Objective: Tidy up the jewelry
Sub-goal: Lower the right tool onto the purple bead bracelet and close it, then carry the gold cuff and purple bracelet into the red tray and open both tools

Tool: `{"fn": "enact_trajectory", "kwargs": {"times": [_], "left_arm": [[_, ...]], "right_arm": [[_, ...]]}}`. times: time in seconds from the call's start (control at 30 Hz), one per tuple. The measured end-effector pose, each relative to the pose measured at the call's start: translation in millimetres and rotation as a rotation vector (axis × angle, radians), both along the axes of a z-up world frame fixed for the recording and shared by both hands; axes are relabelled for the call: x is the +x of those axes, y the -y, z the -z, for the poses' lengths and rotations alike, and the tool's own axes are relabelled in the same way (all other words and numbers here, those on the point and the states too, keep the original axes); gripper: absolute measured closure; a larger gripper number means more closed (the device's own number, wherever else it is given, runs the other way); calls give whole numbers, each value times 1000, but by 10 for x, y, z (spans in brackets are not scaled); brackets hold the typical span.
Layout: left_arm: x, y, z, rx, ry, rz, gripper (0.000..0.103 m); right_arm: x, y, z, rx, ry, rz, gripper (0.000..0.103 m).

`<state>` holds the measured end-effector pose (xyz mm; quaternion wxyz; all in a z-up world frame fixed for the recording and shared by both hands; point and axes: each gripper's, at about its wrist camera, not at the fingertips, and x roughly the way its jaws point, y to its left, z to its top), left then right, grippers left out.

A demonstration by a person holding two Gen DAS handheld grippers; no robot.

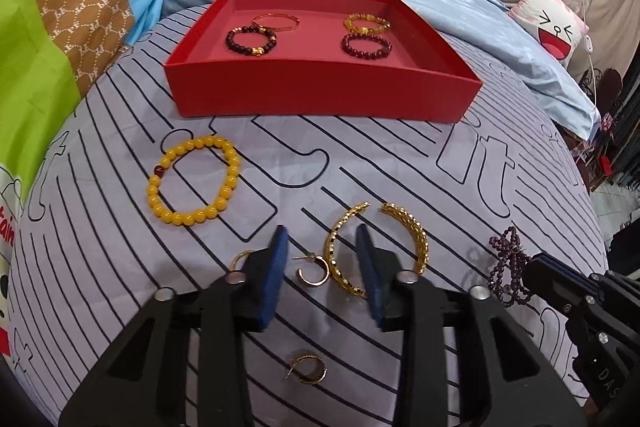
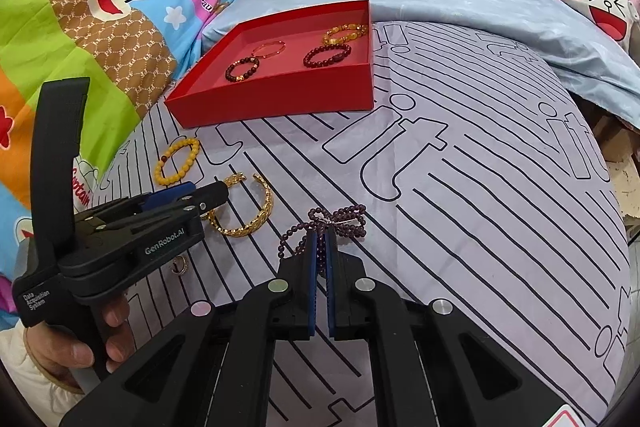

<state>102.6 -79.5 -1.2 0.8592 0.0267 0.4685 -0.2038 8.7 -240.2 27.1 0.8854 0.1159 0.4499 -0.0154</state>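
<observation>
Four bracelets already lie in the red box [image 1: 320, 99]: a thin gold bangle, a dark beaded one with a gold charm, a yellow-gold beaded one and a dark red one. Still out on the bed's striped sheet [image 1: 400, 163] are the yellow bead bracelet [image 1: 195, 181], the open gold cuff [image 1: 376, 247], three small gold hoop earrings [image 1: 312, 269] and the purple bead strand [image 2: 324, 227]; by that count the sorting looks a little under half done. The left tool [image 1: 322, 263] is released, its blue pads straddling the cuff's left arm and one earring without pressing on either. The right tool [image 2: 320, 239] is clenched on the purple strand, which sits bunched on the sheet with its loops spilling beyond the tips. The cuff lies flat, its gap turned toward the box and its closed curve toward the person, so its long axis runs roughly from the left tool toward the box. The yellow bracelet lies flat to the left, near the box's front wall.
</observation>
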Motion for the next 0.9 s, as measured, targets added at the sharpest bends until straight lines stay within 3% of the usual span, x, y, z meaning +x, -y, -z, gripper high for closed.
{"fn": "enact_trajectory", "kwargs": {"times": [0.23, 0.27, 0.57, 0.9], "left_arm": [[6, 68, 24, 6, 9, 29, 92], [6, 77, 25, 2, 6, 36, 98], [-68, 80, -95, -14, 12, 47, 99], [-69, -9, -564, -64, 66, 41, 99]], "right_arm": [[9, 24, 27, 9, -5, 6, 99], [8, 26, 26, 10, -5, 6, 99], [-10, 27, -65, 11, 14, 5, 99], [64, -17, -465, 8, 107, -25, 99]]}}
